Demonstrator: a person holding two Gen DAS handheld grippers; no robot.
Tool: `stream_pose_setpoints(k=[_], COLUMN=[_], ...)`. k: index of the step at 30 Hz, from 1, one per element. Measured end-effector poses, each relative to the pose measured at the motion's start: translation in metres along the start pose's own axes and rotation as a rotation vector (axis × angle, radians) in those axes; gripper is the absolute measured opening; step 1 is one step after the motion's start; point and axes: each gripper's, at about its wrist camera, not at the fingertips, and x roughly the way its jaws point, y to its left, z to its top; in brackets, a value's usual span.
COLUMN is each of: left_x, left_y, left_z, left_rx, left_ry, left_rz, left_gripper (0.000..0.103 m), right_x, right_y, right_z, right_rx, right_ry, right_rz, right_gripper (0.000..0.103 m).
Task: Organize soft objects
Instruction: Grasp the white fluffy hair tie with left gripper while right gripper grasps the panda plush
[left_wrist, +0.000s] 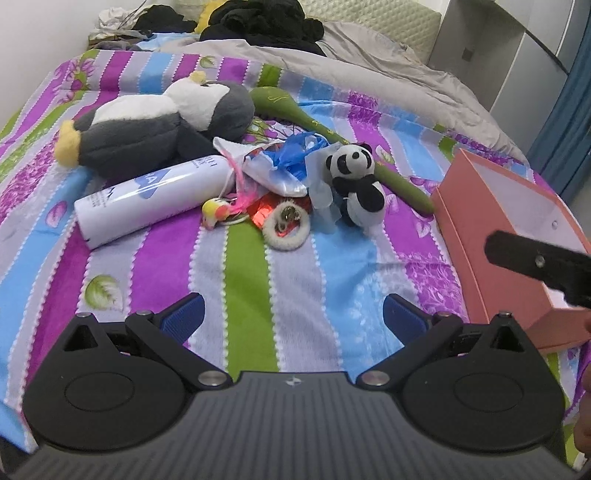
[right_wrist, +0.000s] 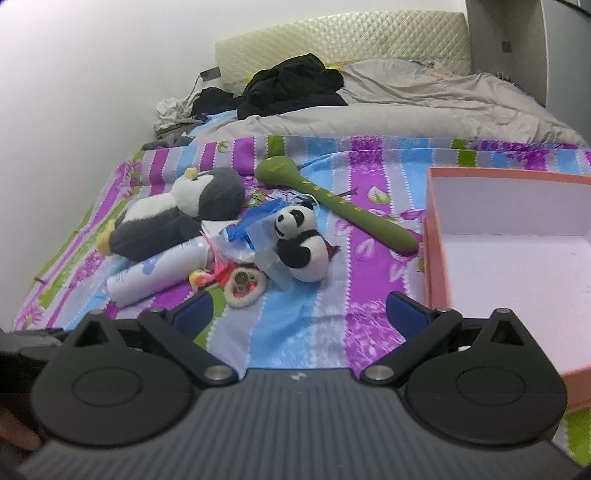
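Observation:
A small panda plush (left_wrist: 356, 182) (right_wrist: 301, 245) sits upright on the striped bedspread. A large grey-and-white penguin plush (left_wrist: 155, 122) (right_wrist: 177, 214) lies on its side behind a white bottle (left_wrist: 155, 195) (right_wrist: 155, 271). A white fluffy hair tie (left_wrist: 286, 227) (right_wrist: 243, 290) and a yellow-pink toy (left_wrist: 218, 214) (right_wrist: 201, 277) lie in front. A green long-handled pad (left_wrist: 317, 129) (right_wrist: 332, 201) lies behind the panda. My left gripper (left_wrist: 291, 317) is open and empty, short of the pile. My right gripper (right_wrist: 299, 315) is open and empty, just before the panda.
An empty pink box (left_wrist: 491, 236) (right_wrist: 436, 258) with a white inside stands at the right. Plastic bags (left_wrist: 280, 166) (right_wrist: 251, 232) lie in the pile. A grey duvet (right_wrist: 406, 107) and black clothes (right_wrist: 291, 86) lie at the bed's head. A wall runs along the left.

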Motion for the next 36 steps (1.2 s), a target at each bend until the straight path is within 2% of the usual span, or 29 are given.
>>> stream_pose_setpoints(k=[3, 7, 10, 18, 20, 24, 29, 32, 34, 36], left_x=[0.019, 0.045, 0.064, 0.106, 0.119, 0.142, 0.155, 0.160, 0.161, 0.161], left_y=[-0.001, 0.004, 0.007, 0.009, 0.011, 0.019, 0.023, 0.024, 0.025, 0.027], left_z=[0.005, 0.012, 0.016, 0.028, 0.029, 0.029, 0.032, 0.035, 0.036, 0.037], left_rx=[0.026, 0.022, 0.017, 0.043, 0.032, -0.003, -0.046, -0.066, -0.074, -0.107], left_ry=[0.021, 0.033, 0.036, 0.016, 0.018, 0.018, 0.004, 0.012, 0.009, 0.015], left_rz=[0.024, 0.005, -0.007, 0.009, 0.001, -0.009, -0.008, -0.012, -0.027, -0.041], left_gripper=[0.102, 0.091, 0.086, 0.069, 0.068, 0.058, 0.051, 0.037, 0.020, 0.013], right_x=[0.017, 0.041, 0.059, 0.107, 0.118, 0.141, 0.163, 0.171, 0.174, 0.175], right_y=[-0.001, -0.003, -0.003, -0.002, -0.003, -0.006, -0.008, -0.008, -0.009, -0.007], right_z=[0.004, 0.008, 0.010, 0.013, 0.013, 0.013, 0.014, 0.014, 0.015, 0.016], right_rx=[0.003, 0.009, -0.002, -0.043, -0.044, -0.038, -0.045, -0.048, -0.038, -0.039], right_ry=[-0.004, 0.009, 0.015, 0.045, 0.047, 0.042, 0.057, 0.049, 0.052, 0.049], right_rz=[0.018, 0.035, 0.030, 0.019, 0.008, -0.018, -0.021, 0.001, 0.028, 0.029], right_gripper=[0.093, 0.075, 0.071, 0.071, 0.071, 0.071, 0.073, 0.073, 0.072, 0.072])
